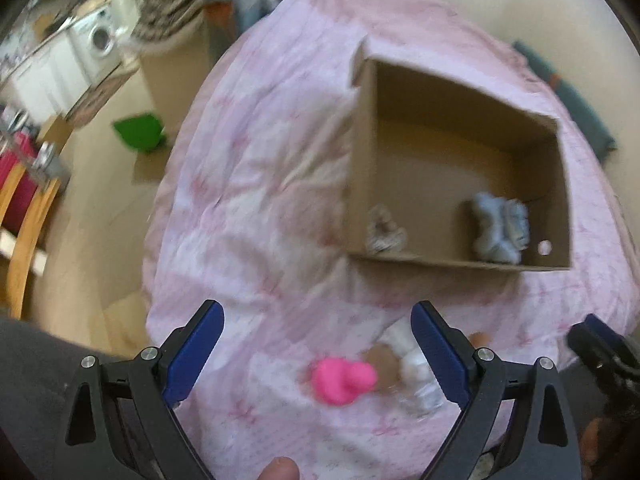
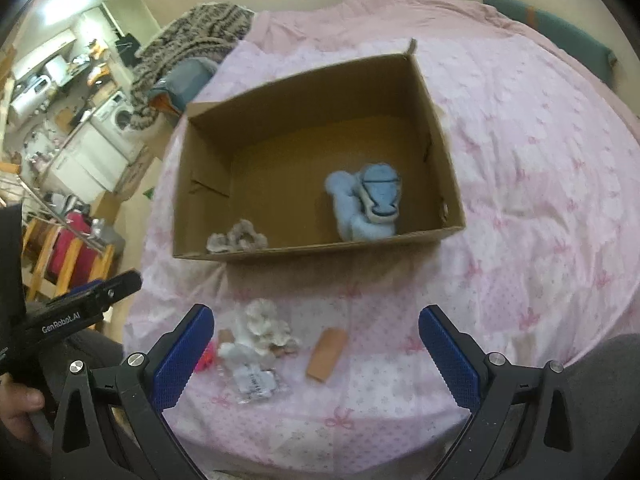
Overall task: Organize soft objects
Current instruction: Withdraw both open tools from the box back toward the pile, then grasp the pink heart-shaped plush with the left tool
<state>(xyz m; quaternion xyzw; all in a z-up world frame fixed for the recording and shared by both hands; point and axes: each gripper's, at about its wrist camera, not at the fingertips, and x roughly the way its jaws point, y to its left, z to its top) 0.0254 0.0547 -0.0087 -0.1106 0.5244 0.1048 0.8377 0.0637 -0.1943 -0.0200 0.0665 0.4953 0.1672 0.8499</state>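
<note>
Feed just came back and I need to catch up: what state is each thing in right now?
Left gripper: open, empty.
Right gripper: open, empty.
Cardboard box: open-topped, on the bed.
Blue plush: in the box.
Grey plush: in the box.
Pink toy: loose on the bedspread.
White plush: loose on the bedspread.

bedspread: pink w/ white patches, pink bows | box: brown | plush: lt blue | scrunchie: grey-beige | toy: hot pink | pads: blue, frames blk | blanket: grey/white knit pattern
</note>
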